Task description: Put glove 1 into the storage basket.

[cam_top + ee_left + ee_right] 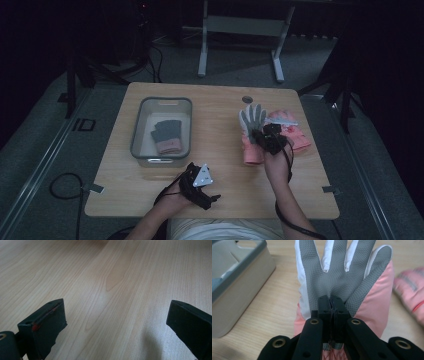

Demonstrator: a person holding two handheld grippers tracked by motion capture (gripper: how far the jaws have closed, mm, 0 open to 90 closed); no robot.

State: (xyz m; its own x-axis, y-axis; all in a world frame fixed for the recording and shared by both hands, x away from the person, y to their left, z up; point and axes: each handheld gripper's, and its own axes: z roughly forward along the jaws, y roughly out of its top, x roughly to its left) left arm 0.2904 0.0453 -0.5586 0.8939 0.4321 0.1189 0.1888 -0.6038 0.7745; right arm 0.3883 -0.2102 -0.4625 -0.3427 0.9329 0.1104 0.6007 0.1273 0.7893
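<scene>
**Right jaws clamped on a grey-palmed glove**

The right gripper (331, 305) has its jaws pinched together on the grey palm of a pink-and-grey glove (342, 272), gripping a fold of the fabric. In the high view that glove (251, 131) is at the right half of the desk (220, 195), fingers pointing away from the person. Just beside it lies a second pink glove (292, 131). The left gripper (115, 325) hovers low over bare wood, jaws wide apart, holding nothing. Well to the left, a grey bin (137, 131) holds another glove (166, 136).
</scene>
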